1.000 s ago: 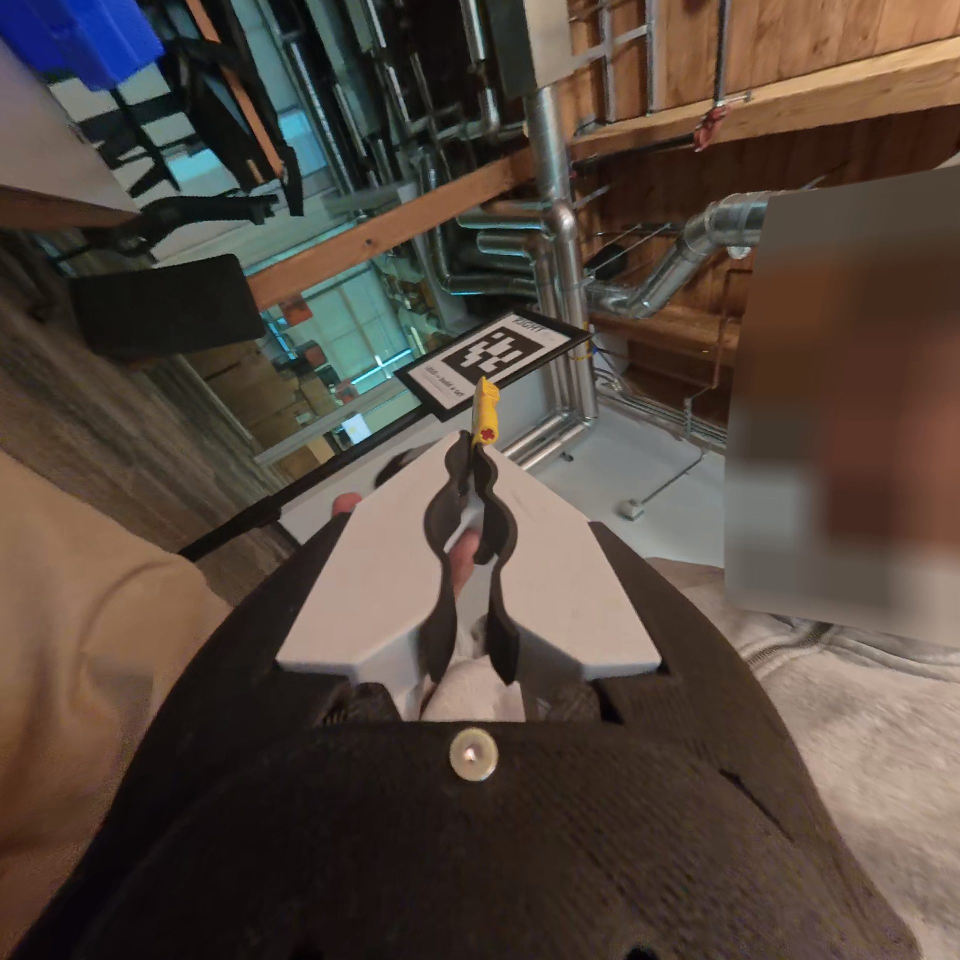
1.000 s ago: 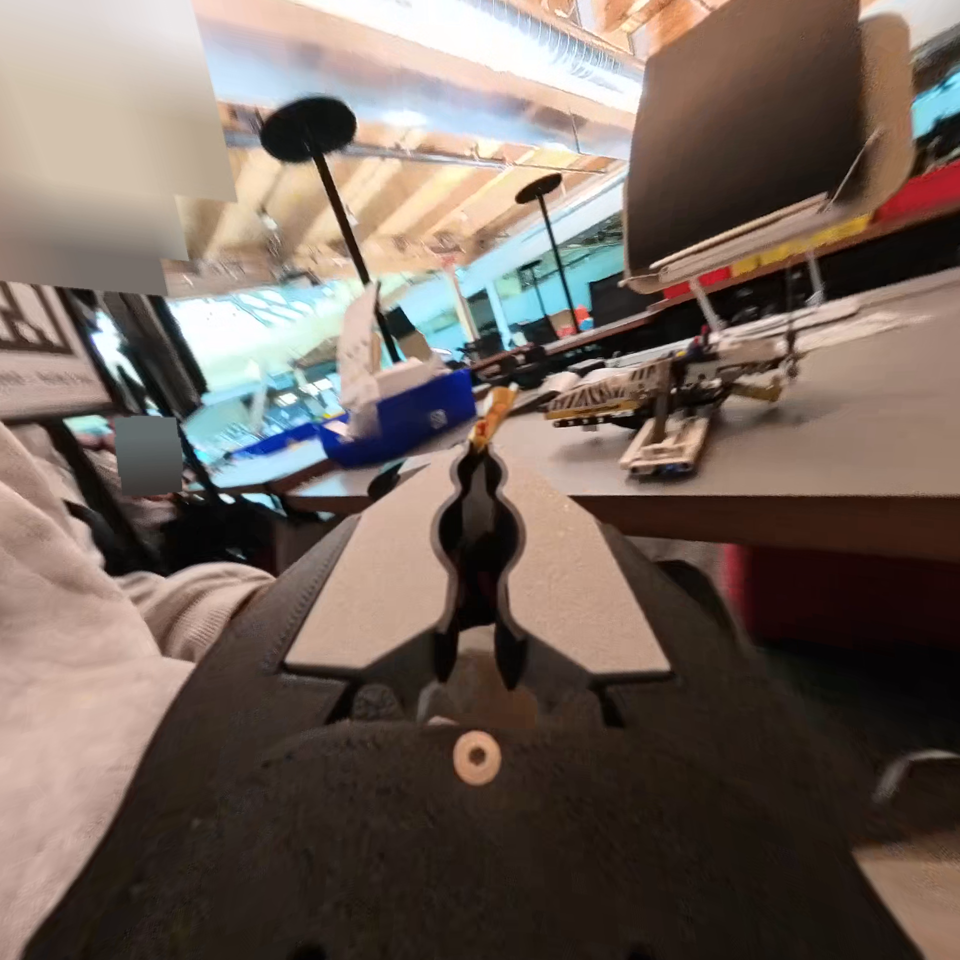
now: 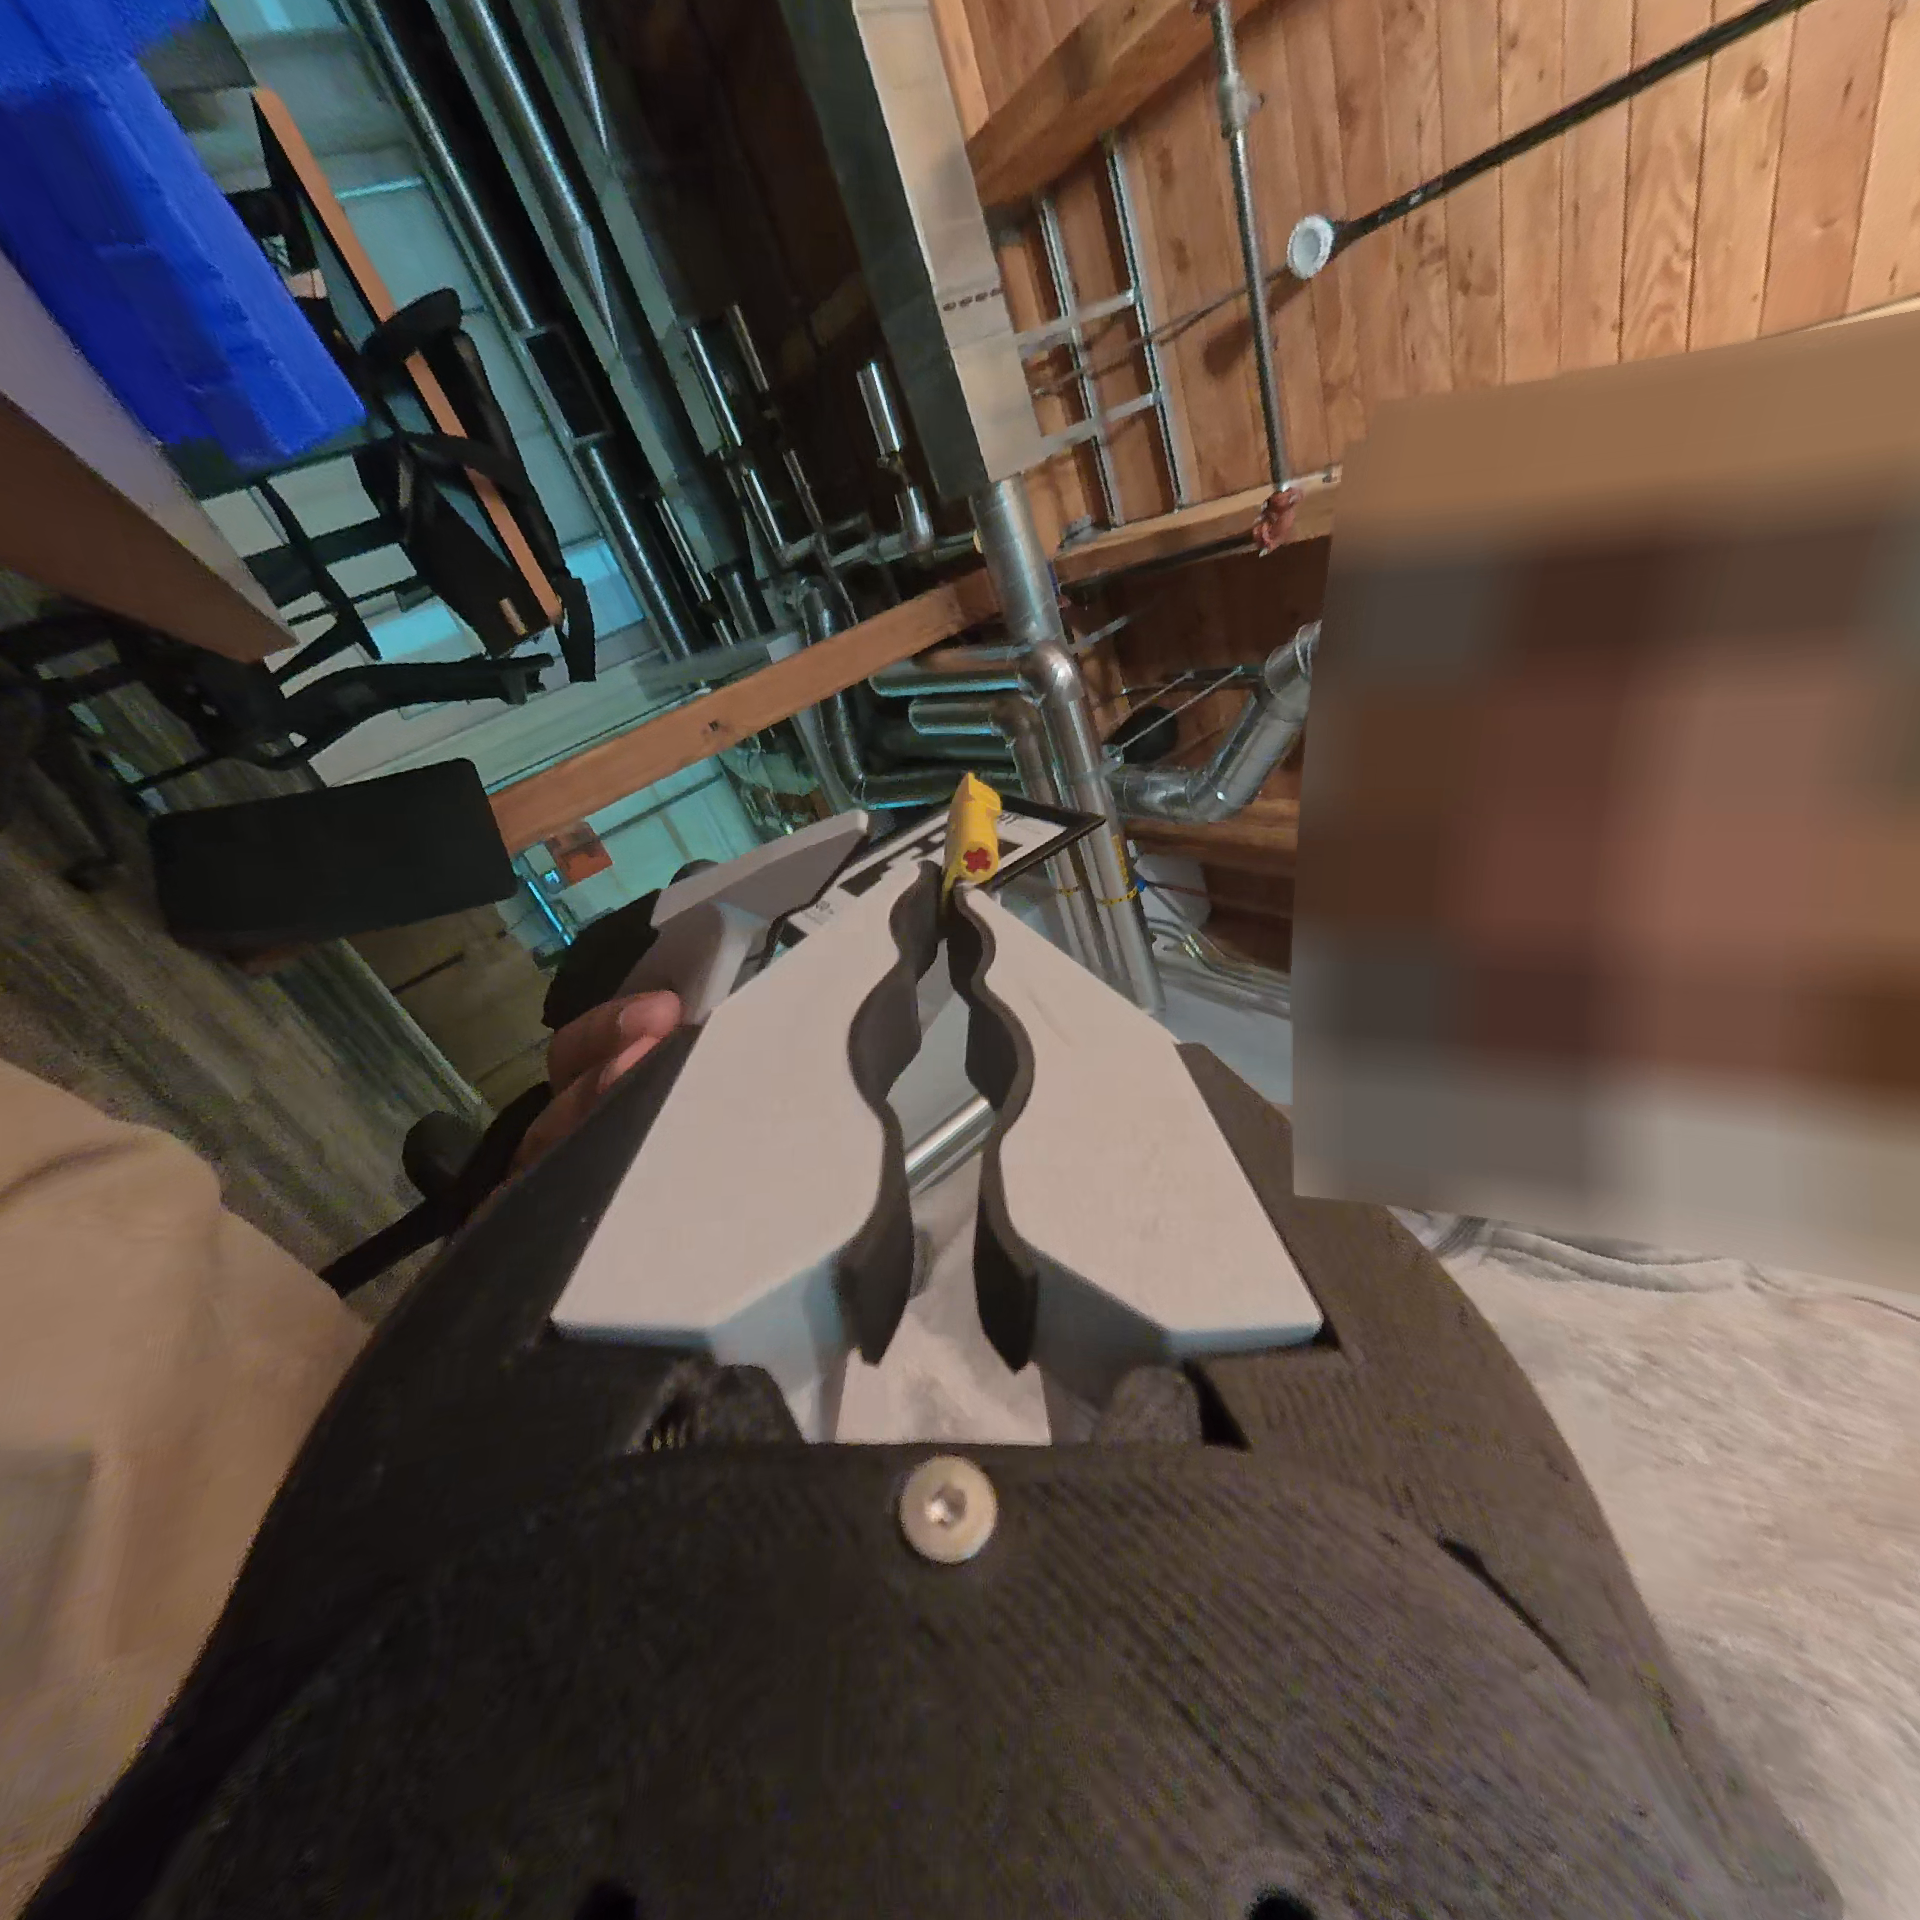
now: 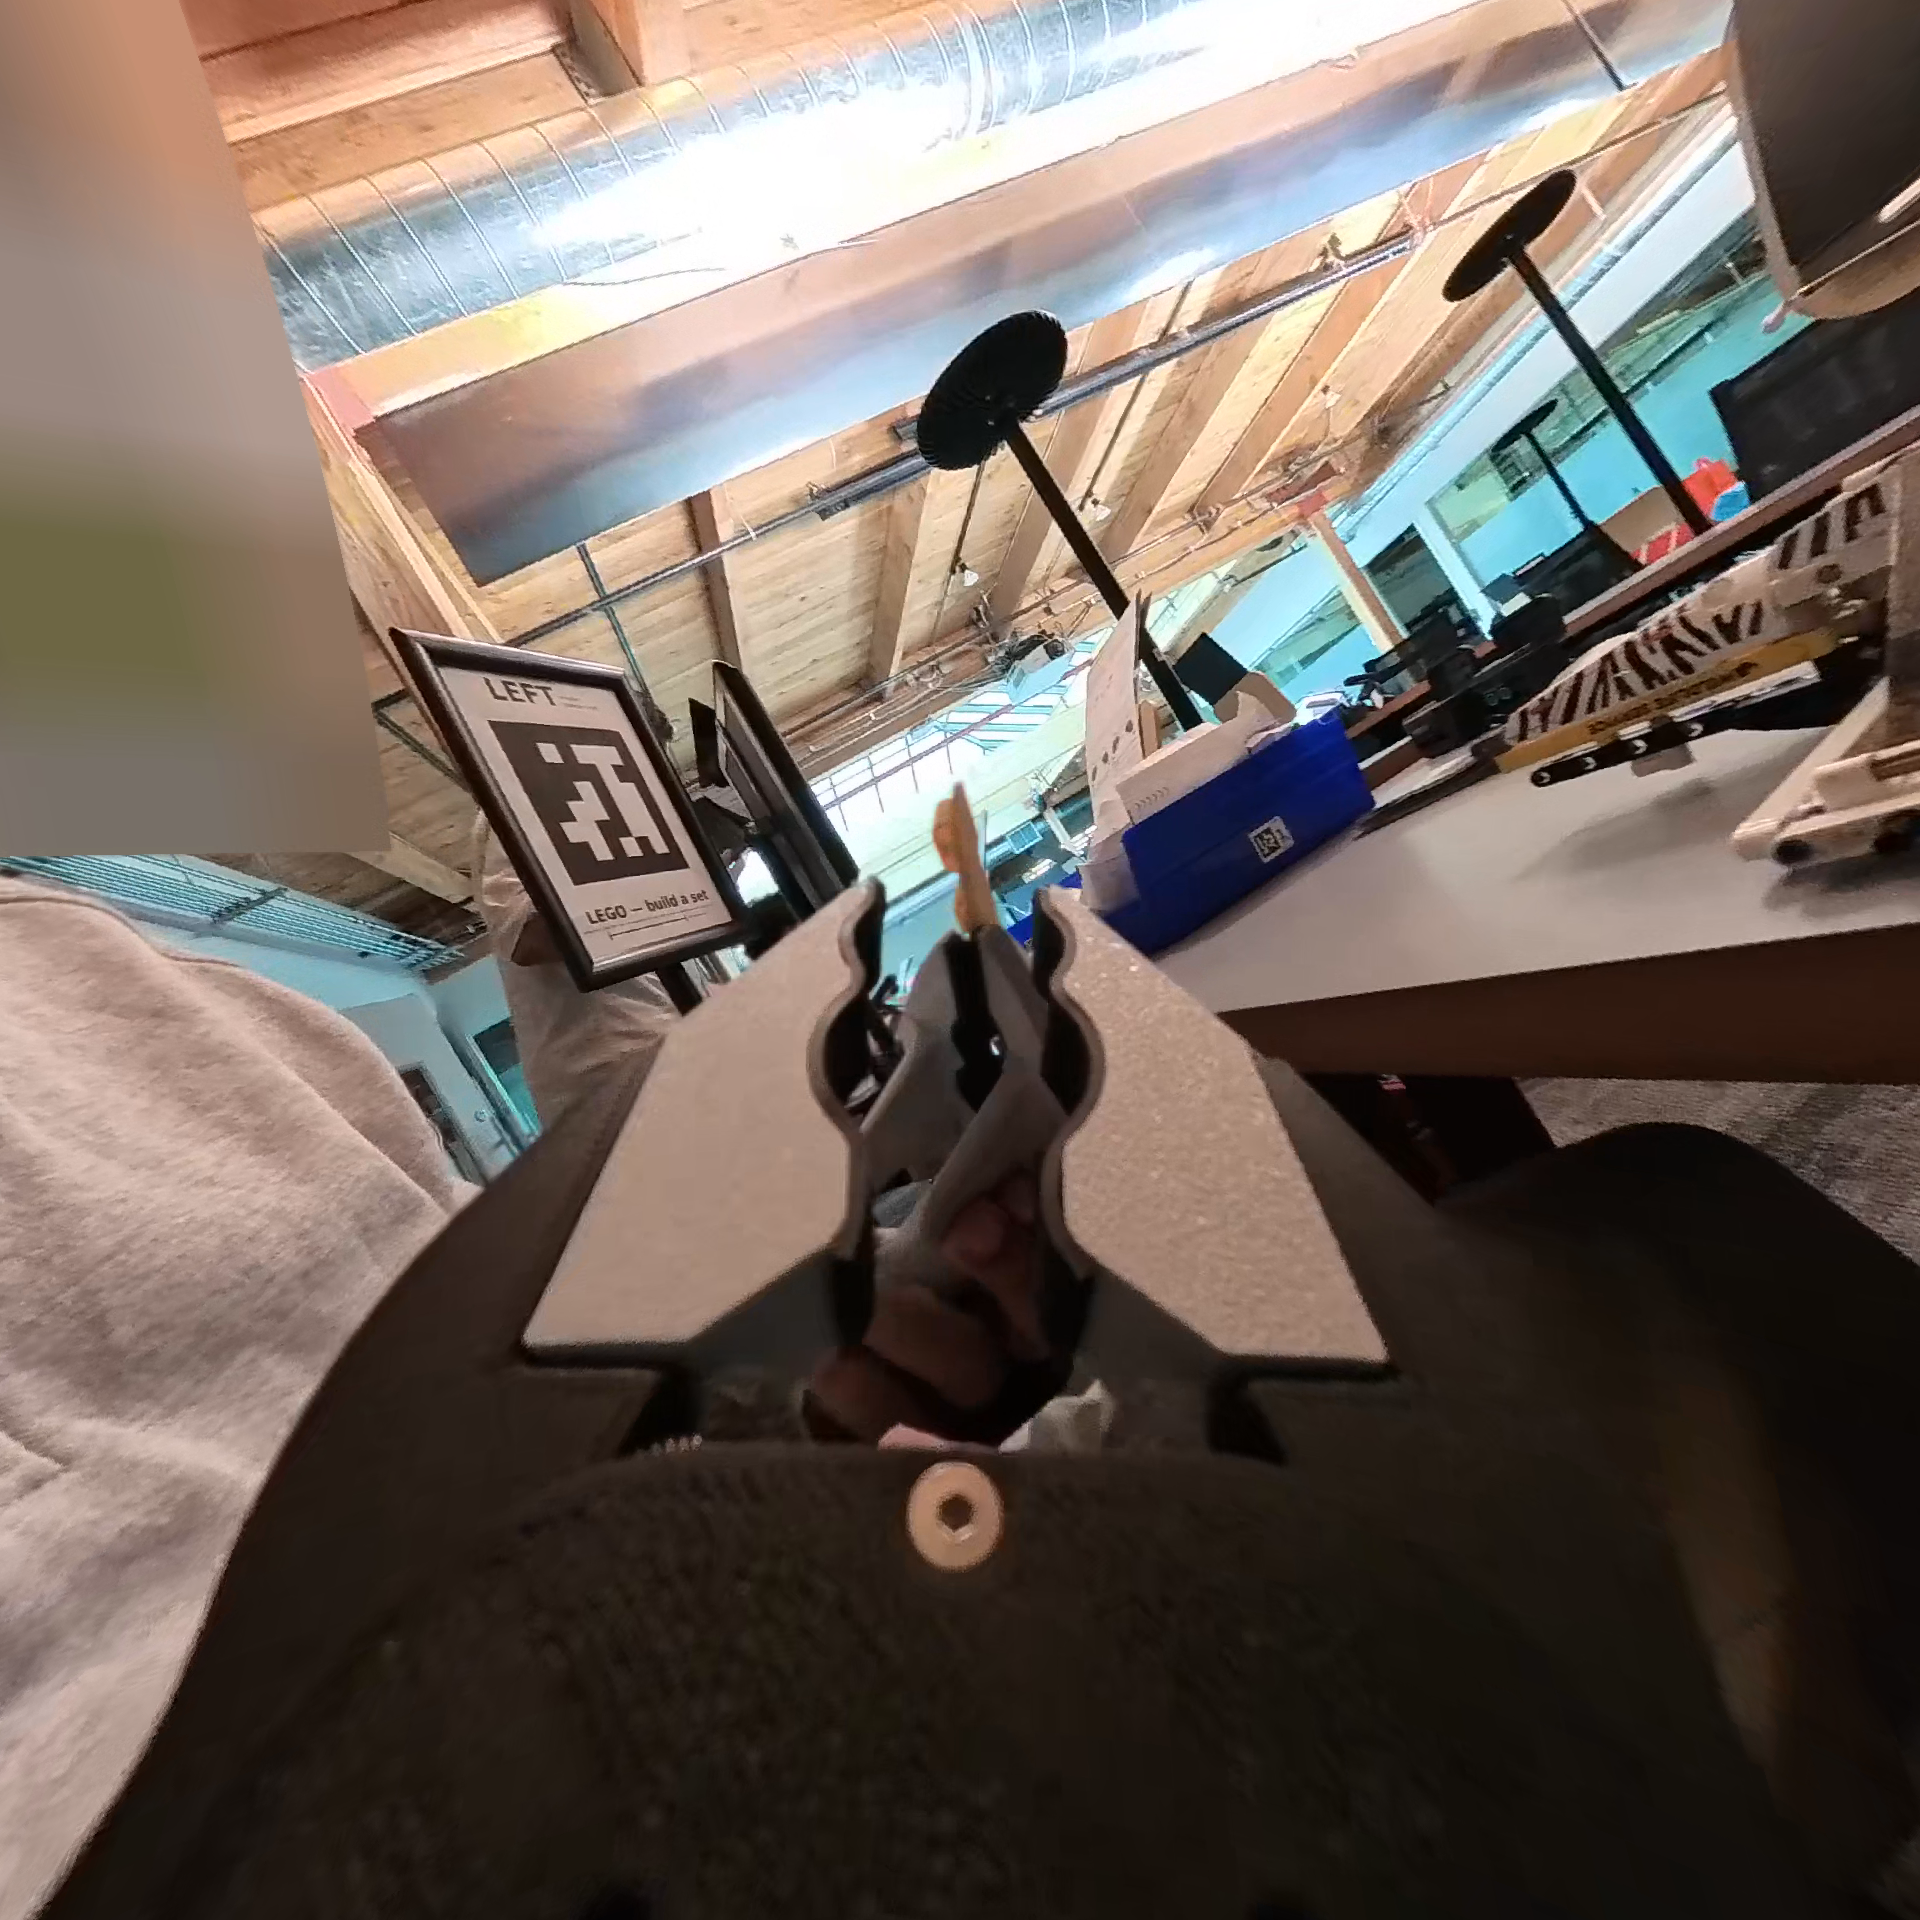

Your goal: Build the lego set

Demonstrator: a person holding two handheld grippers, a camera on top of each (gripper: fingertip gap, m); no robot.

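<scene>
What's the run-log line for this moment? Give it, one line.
left tool: shut on yellow piece | right tool: open, facing left tool | lego model: on table

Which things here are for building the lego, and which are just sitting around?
For the job:
- yellow lego piece, pinched by the left gripper
- right gripper, jaws open
- striped lego model on the table

Just lying about:
- blue bin
- framed marker sign
- ceiling duct
</scene>
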